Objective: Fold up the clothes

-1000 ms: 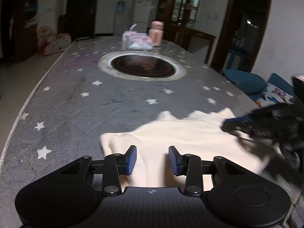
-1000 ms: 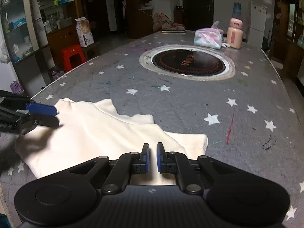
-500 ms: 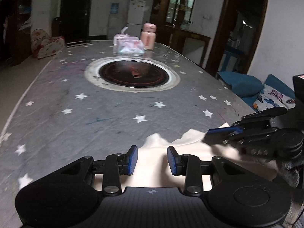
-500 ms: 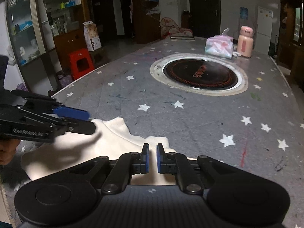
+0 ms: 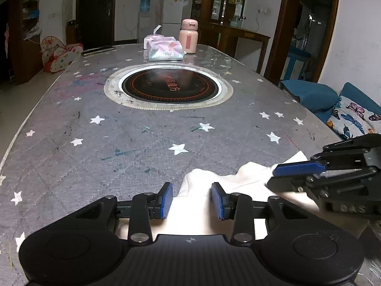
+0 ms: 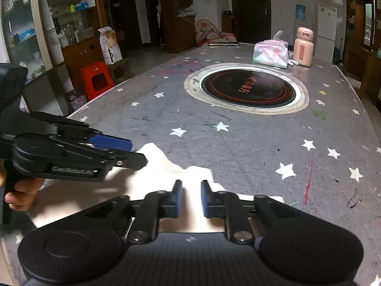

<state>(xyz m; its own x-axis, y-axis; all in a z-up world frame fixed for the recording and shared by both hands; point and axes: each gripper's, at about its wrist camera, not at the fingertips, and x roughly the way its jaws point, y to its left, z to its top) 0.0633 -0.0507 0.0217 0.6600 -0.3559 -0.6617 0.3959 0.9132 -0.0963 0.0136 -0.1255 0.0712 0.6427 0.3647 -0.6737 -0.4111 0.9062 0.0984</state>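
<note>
The cream-white soft cloth garment [image 5: 240, 183] lies bunched at the near edge of the grey star-printed bench [image 5: 142, 138], directly under and ahead of both tools. In the left wrist view its rumpled edge shows beyond the fingertips, and the cloth runs back beneath the left gripper [image 5: 192, 200], whose blue pads stand apart, released, with cloth seen in the gap below but not pinched. The right gripper [image 6: 189, 199] is opening; cloth shows under its gap too, and its pads do not press on it.

The garment's long axis appears to run across the bench, from one hand to the other, so each gripper sits over one end of it, the two close side by side. The right one looks slightly nearer the peaked fold at the far edge. The fabric appears thick, matte and already doubled over, with wavy, uneven borders. Farther off, a round black inset hotplate [image 5: 169, 87], a pink plastic-wrapped tissue pack [image 5: 165, 50] and a pink flask [image 5: 188, 36] stand well apart from it.
</note>
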